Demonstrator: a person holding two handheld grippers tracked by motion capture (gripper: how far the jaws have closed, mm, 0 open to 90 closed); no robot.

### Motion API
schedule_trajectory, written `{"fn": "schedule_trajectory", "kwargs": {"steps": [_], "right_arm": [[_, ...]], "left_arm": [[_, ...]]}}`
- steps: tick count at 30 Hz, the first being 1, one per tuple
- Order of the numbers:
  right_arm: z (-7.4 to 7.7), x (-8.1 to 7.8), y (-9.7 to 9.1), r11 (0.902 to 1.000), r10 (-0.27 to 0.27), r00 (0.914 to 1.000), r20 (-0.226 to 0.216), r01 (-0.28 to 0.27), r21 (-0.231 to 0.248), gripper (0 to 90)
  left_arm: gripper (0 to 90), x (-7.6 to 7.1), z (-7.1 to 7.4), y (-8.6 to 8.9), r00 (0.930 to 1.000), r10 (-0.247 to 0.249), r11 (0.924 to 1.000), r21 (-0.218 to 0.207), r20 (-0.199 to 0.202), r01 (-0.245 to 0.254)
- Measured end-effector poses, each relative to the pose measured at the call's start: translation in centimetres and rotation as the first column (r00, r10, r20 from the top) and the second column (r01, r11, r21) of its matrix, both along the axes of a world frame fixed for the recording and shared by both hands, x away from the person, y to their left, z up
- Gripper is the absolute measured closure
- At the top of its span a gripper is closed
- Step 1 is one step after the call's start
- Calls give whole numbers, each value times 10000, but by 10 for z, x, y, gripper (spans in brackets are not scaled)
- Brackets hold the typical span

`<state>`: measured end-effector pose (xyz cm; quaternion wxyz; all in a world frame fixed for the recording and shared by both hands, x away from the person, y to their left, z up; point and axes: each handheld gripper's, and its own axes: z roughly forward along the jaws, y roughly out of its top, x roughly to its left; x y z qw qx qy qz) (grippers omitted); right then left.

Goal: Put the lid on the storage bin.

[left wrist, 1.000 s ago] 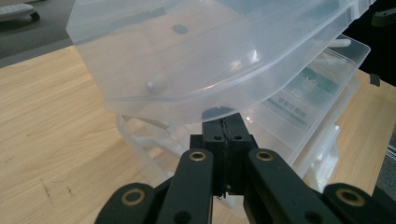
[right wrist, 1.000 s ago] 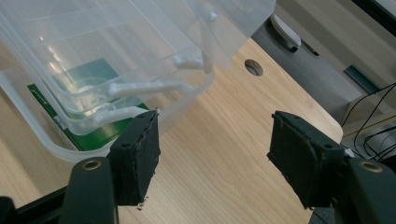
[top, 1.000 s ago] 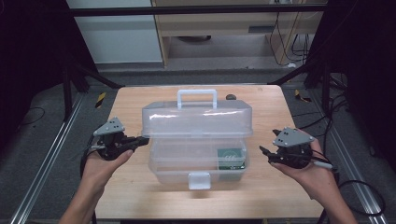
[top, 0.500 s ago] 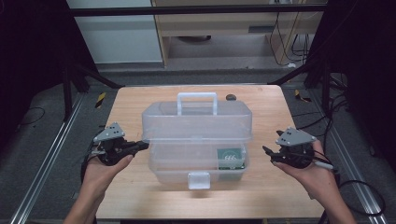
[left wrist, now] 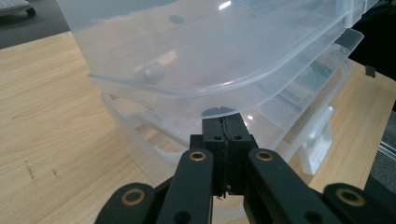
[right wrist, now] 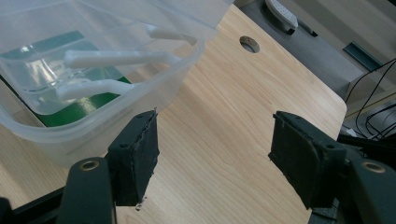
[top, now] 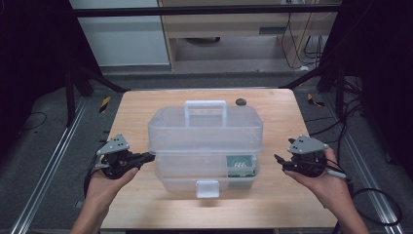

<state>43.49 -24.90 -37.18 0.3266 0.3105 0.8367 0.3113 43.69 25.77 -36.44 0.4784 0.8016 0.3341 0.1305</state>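
Note:
A clear plastic toolbox (top: 204,131) with a white handle (top: 205,105) and a white front latch (top: 208,188) stands in the middle of the wooden table (top: 136,112). A green card (top: 241,165) lies inside its base at the right. My left gripper (top: 152,156) is shut with nothing in it. In the left gripper view its tips (left wrist: 222,125) sit just under the overhanging lid rim (left wrist: 187,95) at the box's left end. My right gripper (top: 276,158) stands open a little right of the box, and its left finger (right wrist: 137,154) is close to the base's corner (right wrist: 154,100).
A round hole (top: 240,102) is cut in the table behind the box's right end, also seen in the right gripper view (right wrist: 250,44). Bare wood stretches right of the box (right wrist: 233,107). Cables trail on the floor at the right (top: 341,122).
Both grippers have drifted slightly toward the table's front edge. The left stays shut, the right stays open, and the box has not moved.

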Motion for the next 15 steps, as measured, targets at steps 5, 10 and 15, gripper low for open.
{"fn": "schedule_trajectory", "kwargs": {"steps": [5, 10, 15], "right_arm": [[-4, 0, -2, 9999, -112, 9999, -57, 112, 52, 313], [-7, 1, -3, 9999, -143, 9998, -99, 144, 70, 312], [-8, 2, -3, 9997, -223, 9997, -55, 224, 141, 312]], "left_arm": [[899, -6, -6, 1, 10000, 13, 10000, 42, 13, -13], [899, -10, -11, 3, 10000, 22, 10000, 8, -73, -22], [899, -12, -16, 3, 9998, 6, 10000, 52, -183, -5]]}}
